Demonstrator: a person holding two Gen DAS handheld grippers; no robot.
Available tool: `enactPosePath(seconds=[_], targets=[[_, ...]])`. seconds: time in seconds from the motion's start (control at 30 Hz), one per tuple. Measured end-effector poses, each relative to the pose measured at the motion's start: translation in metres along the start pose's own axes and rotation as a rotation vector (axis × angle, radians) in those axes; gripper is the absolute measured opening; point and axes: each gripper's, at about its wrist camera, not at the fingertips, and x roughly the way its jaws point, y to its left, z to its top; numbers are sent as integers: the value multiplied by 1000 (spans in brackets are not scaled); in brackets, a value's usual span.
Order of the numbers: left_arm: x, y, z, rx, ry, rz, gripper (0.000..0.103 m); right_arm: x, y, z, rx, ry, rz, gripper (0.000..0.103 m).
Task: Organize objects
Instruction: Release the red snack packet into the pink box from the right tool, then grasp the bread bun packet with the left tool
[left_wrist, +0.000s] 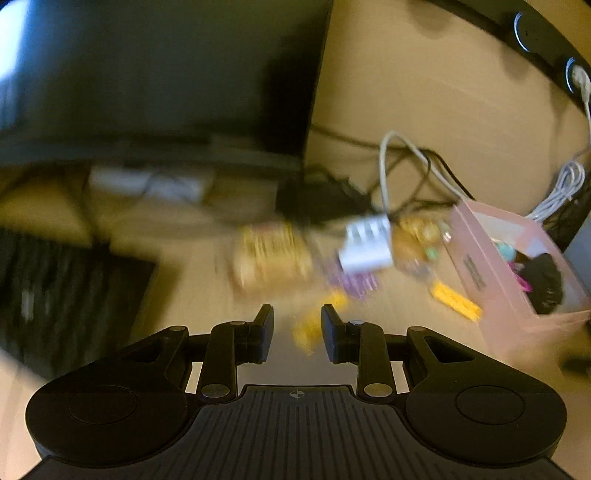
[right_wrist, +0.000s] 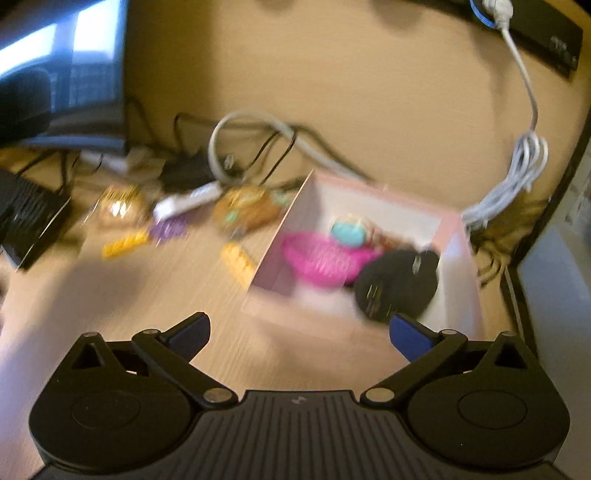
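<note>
Pale wood-grain table (right_wrist: 122, 317) under warm light, dark monitor (left_wrist: 155, 74) at back, tangled cables (right_wrist: 258, 140) behind, pink box (right_wrist: 458, 236) on right holding magenta and black items, yellow pieces (right_wrist: 236, 260) scattered beside it, left gripper (left_wrist: 297, 326) narrowly apart, gripping nothing, right gripper (right_wrist: 299, 332) spread wide, empty.

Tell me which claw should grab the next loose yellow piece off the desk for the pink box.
Left, probably. The left claw already has a yellow piece showing in its narrow gap, though blur hides any contact. The right claw gapes wide and empty before the pink box.
</note>
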Motion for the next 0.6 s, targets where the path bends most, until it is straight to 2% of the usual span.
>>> enactPosePath(seconds=[0.1,0.2,0.3,0.33,0.4,0.47,0.5,0.6], targets=[[24,17,29,42,-18,-11,33,-3,7,-16,6,45,-7,103],[50,30,43,69,-5,-59,33,-5,11,-30,17,78,-18,103],[68,29,40,146,25,-66,35,-8,12,-39,28,95,-23,103],[66,26,36,174,8,-76,36,-10,12,-40,30,94,-26,103],[62,17,29,237,19,-125,38,-14,10,-42,38,93,-27,103],[58,5,21,337,48,-159,49,-15,9,-43,44,95,-29,103],[58,-3,16,408,52,-152,59,-14,9,-43,46,96,-31,103],[62,-25,5,575,56,-109,71,-12,12,-40,49,99,-34,103]])
